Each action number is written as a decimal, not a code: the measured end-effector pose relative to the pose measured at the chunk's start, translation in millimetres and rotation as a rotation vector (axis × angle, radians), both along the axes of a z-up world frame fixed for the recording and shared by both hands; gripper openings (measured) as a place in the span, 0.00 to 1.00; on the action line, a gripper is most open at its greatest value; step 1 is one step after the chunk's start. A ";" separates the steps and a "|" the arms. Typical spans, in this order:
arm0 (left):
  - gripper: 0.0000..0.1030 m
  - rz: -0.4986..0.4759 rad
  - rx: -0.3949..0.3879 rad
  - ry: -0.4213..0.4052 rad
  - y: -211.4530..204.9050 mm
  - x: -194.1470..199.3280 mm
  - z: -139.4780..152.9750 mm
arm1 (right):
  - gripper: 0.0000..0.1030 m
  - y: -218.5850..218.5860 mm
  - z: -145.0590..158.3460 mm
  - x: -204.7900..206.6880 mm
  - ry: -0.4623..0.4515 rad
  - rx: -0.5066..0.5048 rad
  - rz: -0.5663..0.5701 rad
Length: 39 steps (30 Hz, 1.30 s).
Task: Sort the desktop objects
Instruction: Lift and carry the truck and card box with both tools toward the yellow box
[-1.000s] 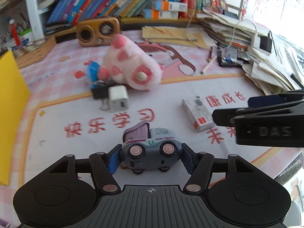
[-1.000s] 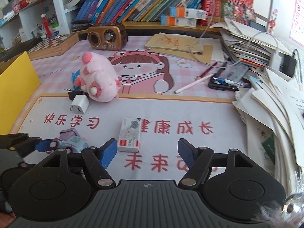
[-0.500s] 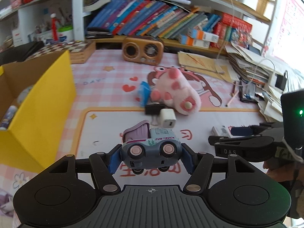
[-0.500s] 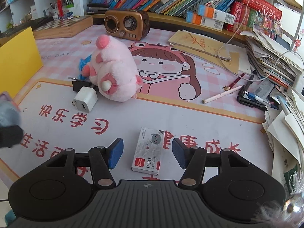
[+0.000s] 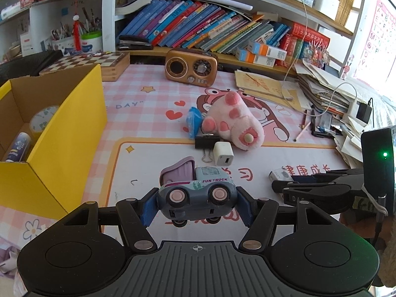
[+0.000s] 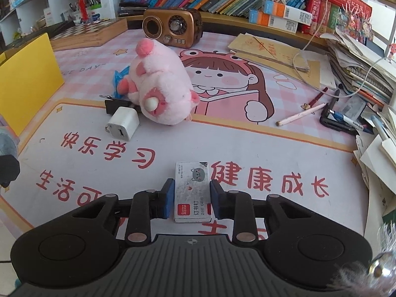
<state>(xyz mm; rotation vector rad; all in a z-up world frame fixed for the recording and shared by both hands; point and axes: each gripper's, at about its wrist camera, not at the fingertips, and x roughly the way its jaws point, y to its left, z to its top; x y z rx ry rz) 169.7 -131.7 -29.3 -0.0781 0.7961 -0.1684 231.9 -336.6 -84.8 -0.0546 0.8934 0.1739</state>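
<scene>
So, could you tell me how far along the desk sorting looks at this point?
Done: a clock and a tube already lie in the yellow box. In hand: the left gripper holds the toy truck off the mat; the right gripper has just closed on the staple box. Left: the plush pig, white charger, binder clip and blue packet.

A child's study desk: cartoon mat [image 6: 247, 133], bookshelf [image 5: 210, 32], plush pig [image 6: 160, 84].
</scene>
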 end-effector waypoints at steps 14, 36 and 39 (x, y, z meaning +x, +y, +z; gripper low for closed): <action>0.62 -0.014 -0.031 -0.034 16.6 -23.1 8.9 | 0.27 18.1 37.1 -42.8 -0.032 0.088 0.011; 0.62 -0.010 -0.071 -0.067 101.9 -93.2 20.9 | 0.27 114.9 61.9 -126.7 -0.068 0.127 0.075; 0.62 0.003 -0.078 -0.061 118.0 -104.1 20.0 | 0.27 128.6 63.4 -136.6 -0.073 0.128 0.075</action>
